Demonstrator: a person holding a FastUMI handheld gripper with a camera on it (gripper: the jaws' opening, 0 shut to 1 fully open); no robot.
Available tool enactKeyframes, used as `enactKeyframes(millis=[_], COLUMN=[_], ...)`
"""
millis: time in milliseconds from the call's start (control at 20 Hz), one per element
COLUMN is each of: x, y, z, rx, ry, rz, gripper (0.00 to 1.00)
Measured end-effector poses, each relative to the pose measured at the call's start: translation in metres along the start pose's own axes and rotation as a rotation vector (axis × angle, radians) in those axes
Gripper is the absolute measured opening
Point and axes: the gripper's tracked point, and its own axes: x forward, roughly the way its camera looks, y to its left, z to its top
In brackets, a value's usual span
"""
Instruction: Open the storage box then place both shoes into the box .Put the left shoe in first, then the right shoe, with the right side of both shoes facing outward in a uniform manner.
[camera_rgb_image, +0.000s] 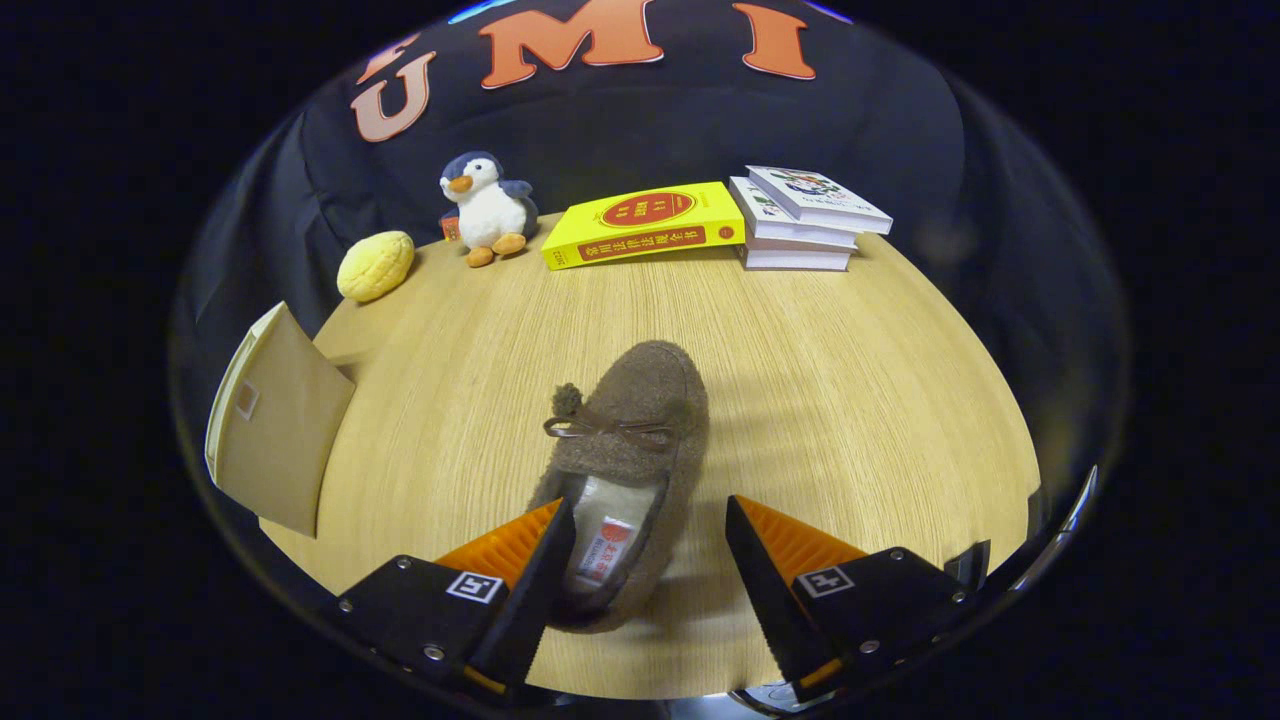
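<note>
I find the gripper (650, 520) with its jaws spread wide apart and nothing pressed between them. The brown fuzzy shoe (625, 470) lies on the wooden table (850, 380), its heel end between the two fingers and its toe pointing away, beyond the fingertips. The left finger (535, 580) overlaps the heel's left edge as I see it; whether it touches the shoe I cannot tell. The right finger (765, 570) stands clear of the shoe, with bare table between them. The shoe's opening faces up, showing a pale lining with a small label inside (I leave the label unread), and a thin bow (605, 430) sits across the top.

Off beyond the left finger, at the table's edge, I note a beige panel (275, 420) standing tilted; it appears to be part of the storage box, though I cannot confirm which part.

Far ahead of the jaws, along the back of the table: a yellow bun-shaped soft toy (375, 265), a plush penguin (487, 208) standing upright, a yellow book (645, 225) lying flat, and a stack of white books (805, 220) just beside it.
</note>
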Motion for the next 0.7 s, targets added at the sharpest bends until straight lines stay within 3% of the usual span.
enactKeyframes(millis=[200, 400, 500, 650, 700], x=[0.026, 0.046, 0.049, 0.045, 0.042], y=[-0.015, -0.024, -0.015, -0.02, -0.017], z=[0.011, 0.006, 0.006, 0.007, 0.009], rx=[-0.017, -0.009, 0.054, 0.041, 0.032], ry=[-0.037, -0.015, -0.015, -0.022, -0.026], rz=[-0.035, -0.072, -0.043, -0.099, -0.1], gripper=[0.89, 0.76, 0.61, 0.21, 0.15])
